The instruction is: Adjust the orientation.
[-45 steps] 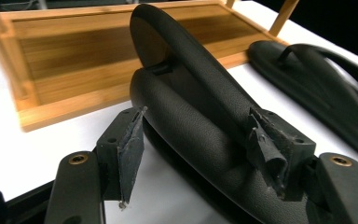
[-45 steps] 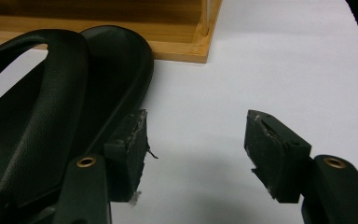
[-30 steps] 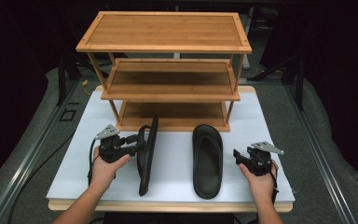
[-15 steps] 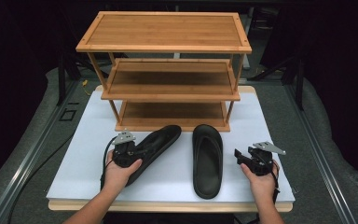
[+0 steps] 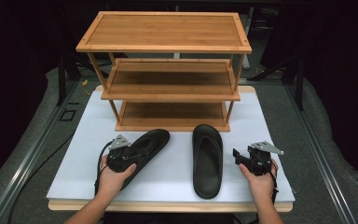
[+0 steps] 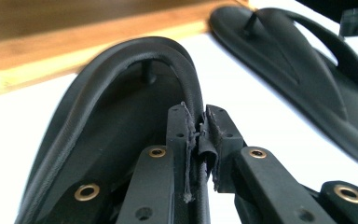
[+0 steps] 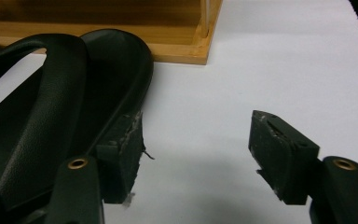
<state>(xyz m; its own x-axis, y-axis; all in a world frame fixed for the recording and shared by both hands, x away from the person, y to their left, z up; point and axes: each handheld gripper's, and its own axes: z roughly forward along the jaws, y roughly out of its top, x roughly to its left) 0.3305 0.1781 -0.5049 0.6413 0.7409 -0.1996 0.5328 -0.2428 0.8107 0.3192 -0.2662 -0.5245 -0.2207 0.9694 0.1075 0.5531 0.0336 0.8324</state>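
while the left tongs (image 6: 200, 133) pinch its strap, the black sandal (image 5: 144, 144) lies flat, right tongs (image 7: 193, 161) wide.

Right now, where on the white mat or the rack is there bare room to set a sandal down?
All three shelves of the bamboo rack are bare. The white mat is open at its left edge and between the two sandals. It is crowded around the left sandal, gripped by the left hand-held gripper, and beside the right sandal.

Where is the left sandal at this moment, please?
In the high view the left sandal lies angled on the white board, before the rack, clamped by the left gripper.
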